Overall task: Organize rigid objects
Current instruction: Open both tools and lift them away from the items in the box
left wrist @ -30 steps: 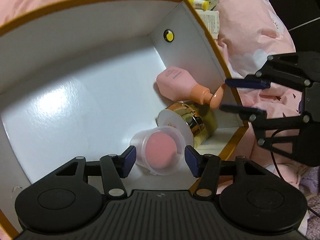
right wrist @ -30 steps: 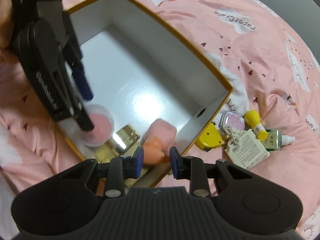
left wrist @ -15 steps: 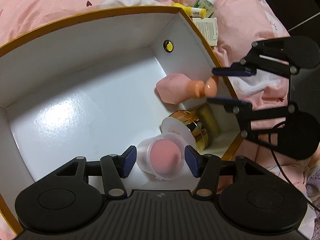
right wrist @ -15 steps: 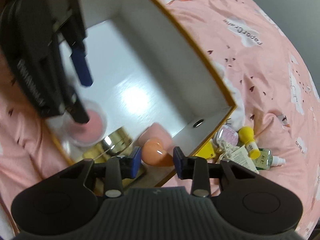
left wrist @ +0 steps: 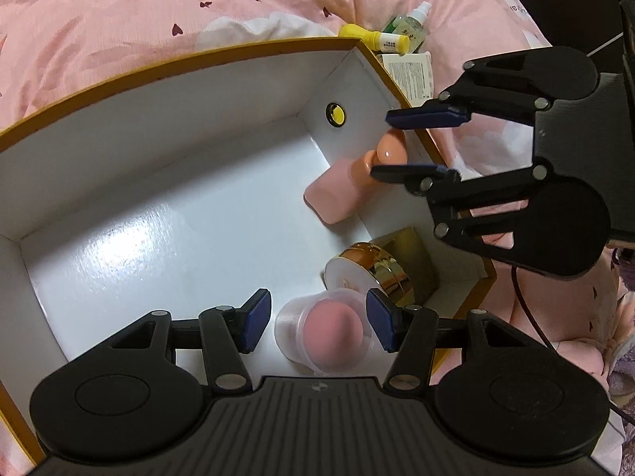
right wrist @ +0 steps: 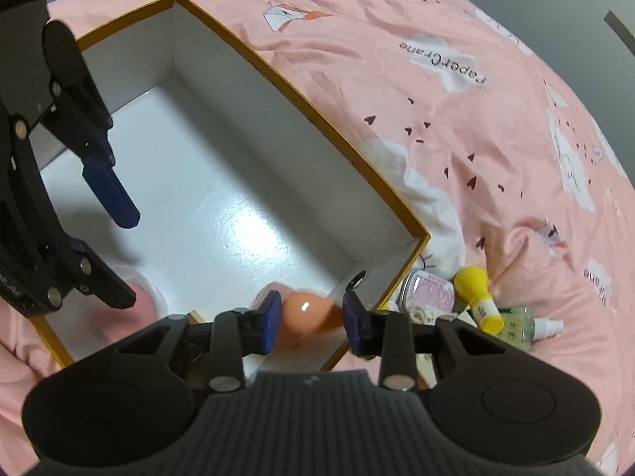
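A white box with a gold rim (left wrist: 166, 63) lies on the pink bed. Inside it are a pink bottle (left wrist: 337, 186) with an orange cap (left wrist: 391, 150), a gold jar (left wrist: 373, 273) and a clear cup holding a pink sponge (left wrist: 329, 333). My left gripper (left wrist: 317, 323) is open, its fingers either side of the cup. My right gripper (right wrist: 311, 317) straddles the bottle's orange cap (right wrist: 307, 311), jaws slightly apart from it; it also shows in the left wrist view (left wrist: 412, 142). The bottle stands tilted against the box's right wall.
Outside the box's far corner lie a yellow-capped bottle (right wrist: 478, 291), a green spray bottle (right wrist: 524, 323), a small round tin (right wrist: 426, 291) and a white printed carton (left wrist: 410, 75). Pink patterned bedding (right wrist: 436, 119) surrounds the box.
The right gripper has lifted the bottle's cap end, tipping the bottle up against the box wall, and its jaws have widened. The left gripper has drawn back a little from the cup.
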### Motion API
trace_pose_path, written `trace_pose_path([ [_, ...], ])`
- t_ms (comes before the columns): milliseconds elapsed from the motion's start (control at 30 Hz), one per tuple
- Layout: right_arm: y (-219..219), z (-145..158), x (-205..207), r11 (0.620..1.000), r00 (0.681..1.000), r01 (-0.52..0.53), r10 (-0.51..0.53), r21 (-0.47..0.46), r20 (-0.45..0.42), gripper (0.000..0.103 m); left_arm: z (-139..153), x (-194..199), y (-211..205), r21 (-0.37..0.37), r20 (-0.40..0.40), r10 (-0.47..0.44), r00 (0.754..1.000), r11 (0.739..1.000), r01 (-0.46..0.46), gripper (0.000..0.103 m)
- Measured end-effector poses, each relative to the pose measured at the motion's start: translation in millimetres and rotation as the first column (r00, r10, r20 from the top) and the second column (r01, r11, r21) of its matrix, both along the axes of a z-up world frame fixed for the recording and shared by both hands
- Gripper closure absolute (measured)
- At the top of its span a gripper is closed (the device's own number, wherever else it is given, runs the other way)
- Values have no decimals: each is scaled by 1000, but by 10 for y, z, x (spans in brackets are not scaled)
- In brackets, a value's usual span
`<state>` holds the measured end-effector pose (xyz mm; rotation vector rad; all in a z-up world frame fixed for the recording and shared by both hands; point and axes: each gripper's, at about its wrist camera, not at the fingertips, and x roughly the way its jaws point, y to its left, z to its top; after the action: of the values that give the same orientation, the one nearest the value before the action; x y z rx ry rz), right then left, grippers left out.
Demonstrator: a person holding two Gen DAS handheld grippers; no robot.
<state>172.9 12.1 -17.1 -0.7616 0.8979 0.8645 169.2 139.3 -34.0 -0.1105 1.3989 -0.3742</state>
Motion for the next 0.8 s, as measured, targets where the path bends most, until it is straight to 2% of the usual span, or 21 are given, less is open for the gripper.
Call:
trace_pose_path([
  [67, 12, -36, -5, 999, 999, -45, 45, -9, 19, 68, -5, 4, -12, 5, 0, -4, 1000, 1000, 4, 38],
  [167, 29, -92, -30, 991, 992, -122, 123, -54, 26, 59, -11, 4, -31, 8, -4, -11, 1000, 1000, 11, 38],
  [367, 65, -127, -128, 947, 956, -277, 289, -161, 57, 62, -1, 12, -62, 14, -6, -25, 1000, 1000, 25, 38],
  [467, 97, -94, -127, 937, 952, -294, 305, -187, 34, 65, 13, 13, -70, 13, 0, -32, 1000, 999, 32, 38],
  [600, 87, 34, -63, 947, 960, -280, 277, -157, -38, 73, 23, 14, -51, 9, 6, -30, 1000, 1000, 30, 38],
  [800, 48, 142, -152, 941, 954, -301, 296, -155, -51, 75, -2, 26, -27, 1, 1, -25, 1000, 1000, 25, 38],
])
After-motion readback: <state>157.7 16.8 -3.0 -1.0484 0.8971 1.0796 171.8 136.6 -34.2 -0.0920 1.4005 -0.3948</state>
